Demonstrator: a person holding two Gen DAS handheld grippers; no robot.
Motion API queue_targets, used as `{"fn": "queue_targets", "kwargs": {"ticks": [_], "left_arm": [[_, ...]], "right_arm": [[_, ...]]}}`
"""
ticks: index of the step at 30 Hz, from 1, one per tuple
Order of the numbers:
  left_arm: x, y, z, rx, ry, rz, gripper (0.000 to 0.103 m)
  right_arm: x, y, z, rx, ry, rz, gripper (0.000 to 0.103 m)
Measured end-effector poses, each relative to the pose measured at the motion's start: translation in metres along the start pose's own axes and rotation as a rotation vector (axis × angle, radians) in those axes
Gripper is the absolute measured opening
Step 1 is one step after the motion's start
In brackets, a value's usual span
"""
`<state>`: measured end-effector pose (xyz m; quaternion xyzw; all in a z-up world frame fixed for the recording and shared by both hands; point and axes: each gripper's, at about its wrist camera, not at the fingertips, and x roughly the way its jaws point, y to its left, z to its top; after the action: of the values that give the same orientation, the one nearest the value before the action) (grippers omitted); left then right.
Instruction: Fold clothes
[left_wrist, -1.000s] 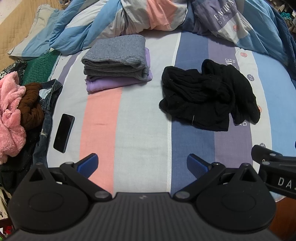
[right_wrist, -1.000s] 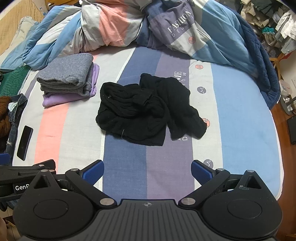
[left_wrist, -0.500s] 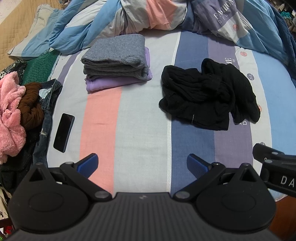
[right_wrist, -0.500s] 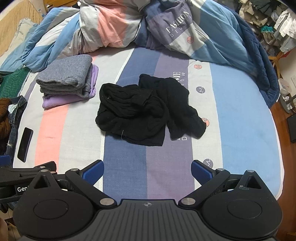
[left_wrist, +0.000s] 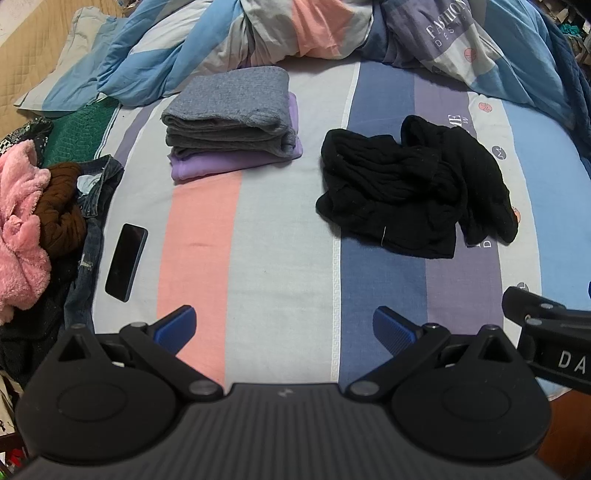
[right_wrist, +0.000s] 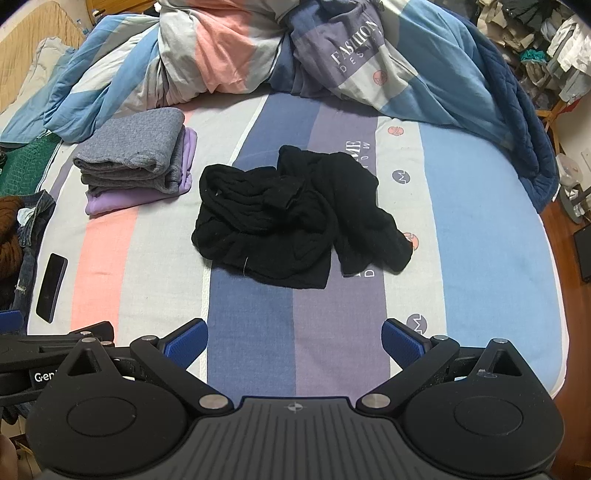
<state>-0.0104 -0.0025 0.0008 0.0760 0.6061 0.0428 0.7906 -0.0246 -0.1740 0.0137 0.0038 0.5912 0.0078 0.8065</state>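
black top (right_wrist: 291, 218) crumpled on bed (right_wrist: 480, 221), right of folded stack (right_wrist: 140, 162) | soft, light, limp, will sag | my fingers both apart, empty | grab near hem corners

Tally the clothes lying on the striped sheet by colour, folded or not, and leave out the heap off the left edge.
Black, crumpled, unfolded: 1, the black garment
Grey, folded: 1, the grey top, on top of the stack
Purple, folded: 1, the purple garment, under the grey one
Total: 3, with 2 folded and 1 left to fold.
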Motion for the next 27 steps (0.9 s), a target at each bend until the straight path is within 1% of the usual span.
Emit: {"fn": "queue_targets", "kwargs": {"ticks": [27], "left_arm": [[0.0017, -0.0028, 0.002, 0.012, 0.007, -0.01, 0.103]], "right_arm": [[0.0018, 0.0008, 0.0015, 0.004, 0.014, -0.006, 0.102]]}}
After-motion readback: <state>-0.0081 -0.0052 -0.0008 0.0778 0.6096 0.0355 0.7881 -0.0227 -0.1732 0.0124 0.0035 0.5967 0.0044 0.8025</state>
